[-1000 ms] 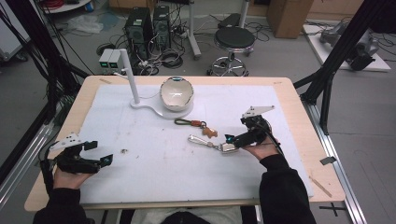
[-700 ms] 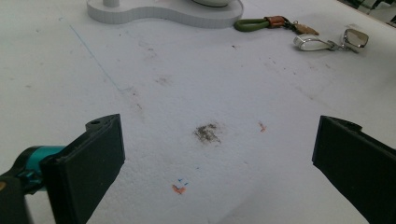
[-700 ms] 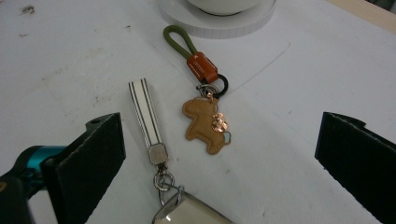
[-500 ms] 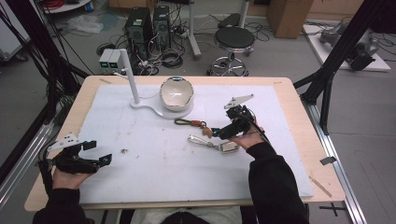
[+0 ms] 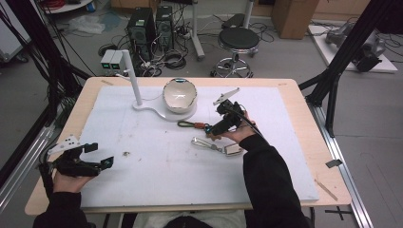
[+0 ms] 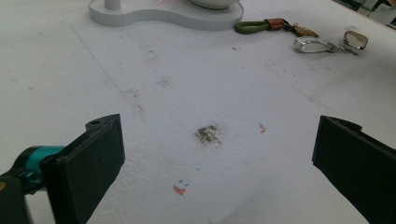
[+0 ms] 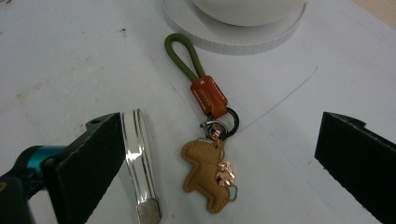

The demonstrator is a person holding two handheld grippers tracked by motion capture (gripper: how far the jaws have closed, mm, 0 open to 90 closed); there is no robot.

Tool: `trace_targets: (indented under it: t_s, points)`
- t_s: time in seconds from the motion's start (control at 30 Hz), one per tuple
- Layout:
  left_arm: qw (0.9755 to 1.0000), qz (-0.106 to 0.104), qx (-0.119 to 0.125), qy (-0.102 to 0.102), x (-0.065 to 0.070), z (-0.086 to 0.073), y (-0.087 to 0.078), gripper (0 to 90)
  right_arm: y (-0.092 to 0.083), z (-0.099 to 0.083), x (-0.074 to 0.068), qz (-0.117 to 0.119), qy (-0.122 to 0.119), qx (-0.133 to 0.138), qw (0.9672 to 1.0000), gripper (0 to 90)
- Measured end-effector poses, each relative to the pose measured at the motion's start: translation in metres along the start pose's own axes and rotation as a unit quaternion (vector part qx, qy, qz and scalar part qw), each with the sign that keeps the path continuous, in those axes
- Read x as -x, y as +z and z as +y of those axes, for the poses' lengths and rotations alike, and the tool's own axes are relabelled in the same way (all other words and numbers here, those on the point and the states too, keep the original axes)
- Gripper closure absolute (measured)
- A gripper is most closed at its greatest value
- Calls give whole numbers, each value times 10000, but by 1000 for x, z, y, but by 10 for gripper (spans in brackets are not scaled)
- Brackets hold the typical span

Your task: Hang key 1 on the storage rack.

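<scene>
Jaws of my right gripper [image 7: 217, 154] stand wide apart over the tan leather dog keychain with green cord loop [image 7: 208, 177]. It looks light and floppy. I would pinch the stiff orange tab [image 7: 208, 96].

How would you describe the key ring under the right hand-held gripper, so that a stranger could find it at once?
Start at the white bowl on its white stand at the far middle of the table. Just in front of the stand lies the key ring, between the open jaws of the right hand-held gripper. Unlike the shiny silver key ring beside it, it has an olive-green cord loop, an orange leather tab and a tan animal-shaped charm.
</scene>
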State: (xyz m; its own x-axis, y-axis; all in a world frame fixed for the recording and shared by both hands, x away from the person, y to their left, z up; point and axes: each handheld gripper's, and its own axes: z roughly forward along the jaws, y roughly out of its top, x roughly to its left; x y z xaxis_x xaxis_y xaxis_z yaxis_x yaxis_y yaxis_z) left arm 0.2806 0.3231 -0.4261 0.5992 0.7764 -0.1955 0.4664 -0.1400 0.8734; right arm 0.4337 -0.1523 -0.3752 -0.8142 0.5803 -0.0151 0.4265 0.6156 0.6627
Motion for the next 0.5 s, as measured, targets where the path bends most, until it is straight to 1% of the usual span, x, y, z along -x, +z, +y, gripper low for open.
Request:
trace_targets:
  t_s: [0.03,0.13,0.17,0.23,0.33,0.4,0.43,0.47,0.5]
  points:
    - [10000,-3,8,-7,0,0,0,28,3,2,0,6,-18,1,10000,8]
    - [10000,-9,4,3,0,0,0,28,12,6,2,28,-22,-107,9999,8]
    - [10000,-6,-1,3,0,0,1,28,12,6,2,28,-22,-107,9999,8]
    - [10000,6,-7,10,0,0,1,28,19,8,5,53,-80,-171,9998,8]
    - [10000,13,16,24,0,0,1,28,24,9,6,65,-85,-172,9998,8]
    - [10000,3,54,13,0,1,0,28,32,11,6,86,-165,-219,9996,20]
    - [10000,0,69,2,0,1,-1,28,32,11,6,86,-165,-219,9996,20]
    - [10000,6,82,-6,0,1,-1,28,35,12,7,124,-193,-248,9994,41]
    - [10000,5,66,1,0,1,-1,28,41,13,7,174,-230,-302,9991,43]
